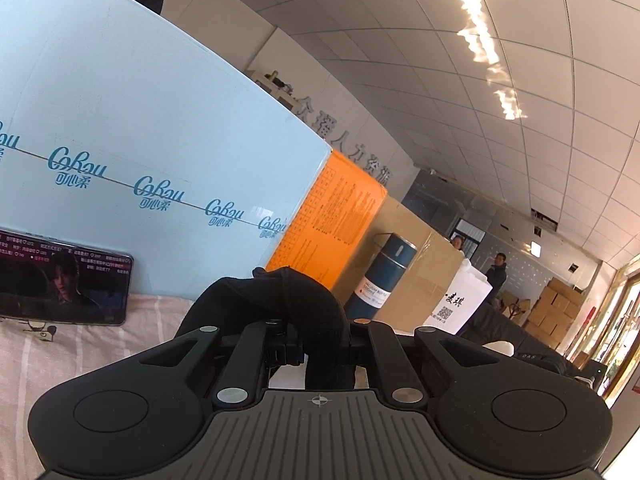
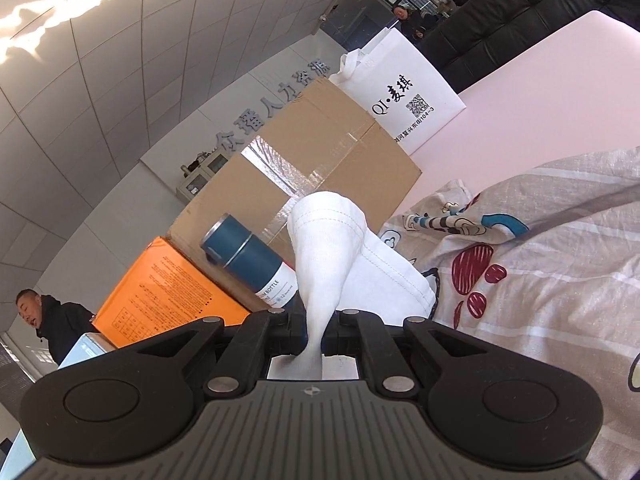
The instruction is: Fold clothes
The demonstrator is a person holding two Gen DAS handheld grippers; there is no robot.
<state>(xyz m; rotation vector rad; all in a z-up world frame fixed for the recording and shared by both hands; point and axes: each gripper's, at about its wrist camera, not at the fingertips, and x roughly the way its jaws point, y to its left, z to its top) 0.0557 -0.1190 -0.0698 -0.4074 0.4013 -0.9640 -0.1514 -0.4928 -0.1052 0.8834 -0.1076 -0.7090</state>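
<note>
Pinching a bunched fold of black cloth (image 1: 280,300), the left gripper (image 1: 320,344) has its jaws drawn almost together on the fabric, which humps up over the fingers and hangs down between them. Over in the right wrist view, the right gripper (image 2: 316,336) has its jaws pressed tight on a twisted neck of white cloth (image 2: 328,240), whose free end balloons up above the fingers.

Taking the blue vacuum bottle (image 2: 252,264) as the landmark: the white cloth rises just beside it, partly in front of it, with more white fabric trailing down onto the patterned sheet (image 2: 540,272) that spreads away from the bottle. Behind the bottle stand an orange box (image 2: 160,292) and a taped cardboard box (image 2: 312,152), with a white bag (image 2: 404,92) past that. From the left view, the black cloth sits in front of the same bottle (image 1: 380,276), and a phone (image 1: 64,276) leans against a pale blue carton (image 1: 140,120) well off to its side.

As for progress, I judge the folding hardly under way: both pieces are gathered and crumpled in the grippers, neither lies flat, and no neat fold shows anywhere. Spreading, folding and setting down all appear left to do.
</note>
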